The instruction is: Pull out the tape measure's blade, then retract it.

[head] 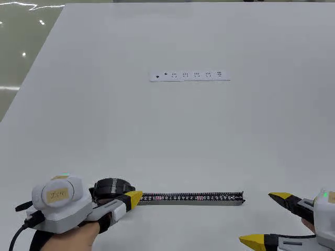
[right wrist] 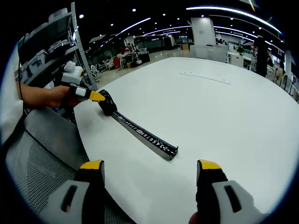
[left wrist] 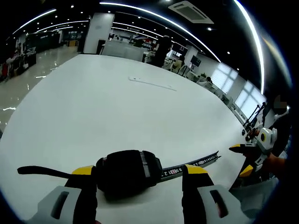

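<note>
White table (head: pixel 157 130): one tape measure (head: pixel 112 188), one left gripper (left wrist: pixel 138 170), one right gripper (head: pixel 266 218).

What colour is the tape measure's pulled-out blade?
The blade is black with white numerals and a few red marks; the head view shows it best.

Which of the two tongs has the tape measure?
The left tongs, clamped on the black case; the right tongs stand open, short of the blade tip.

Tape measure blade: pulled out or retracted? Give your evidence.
Pulled out: the blade lies along the table, extending from the case held in the left gripper.
</note>
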Demonstrator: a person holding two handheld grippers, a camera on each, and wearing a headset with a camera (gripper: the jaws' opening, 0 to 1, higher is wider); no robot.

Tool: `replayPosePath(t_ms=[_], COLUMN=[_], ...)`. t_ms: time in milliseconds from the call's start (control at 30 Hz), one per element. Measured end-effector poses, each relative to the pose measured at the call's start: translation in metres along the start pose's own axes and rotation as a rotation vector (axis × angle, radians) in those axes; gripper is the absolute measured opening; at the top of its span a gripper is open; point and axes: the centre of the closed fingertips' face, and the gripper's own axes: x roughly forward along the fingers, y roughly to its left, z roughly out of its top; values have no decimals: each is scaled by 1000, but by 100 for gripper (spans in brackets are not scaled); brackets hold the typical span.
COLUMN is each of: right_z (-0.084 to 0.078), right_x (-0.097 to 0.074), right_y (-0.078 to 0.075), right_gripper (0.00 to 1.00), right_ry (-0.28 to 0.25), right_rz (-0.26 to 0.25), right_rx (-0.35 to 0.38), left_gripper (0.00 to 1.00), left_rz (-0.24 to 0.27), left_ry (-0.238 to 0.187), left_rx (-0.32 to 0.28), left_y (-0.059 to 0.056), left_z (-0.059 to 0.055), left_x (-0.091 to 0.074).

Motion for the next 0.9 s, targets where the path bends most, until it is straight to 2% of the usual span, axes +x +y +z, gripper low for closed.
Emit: replayPosePath(t_ms=[400, 900], right_z=[0, 8], right_x=[9, 22], right_y=[-8, -14], right_gripper=[79, 77], right_ry=[4, -6], right_rz=[6, 30], right_rx=[-7, -18], left_gripper=[70, 65], left_rz=[48, 104], left_ry=[-19, -3], left_rx=[-11, -27], left_y=[3, 10], left_z=[0, -6], left_x=[2, 3])
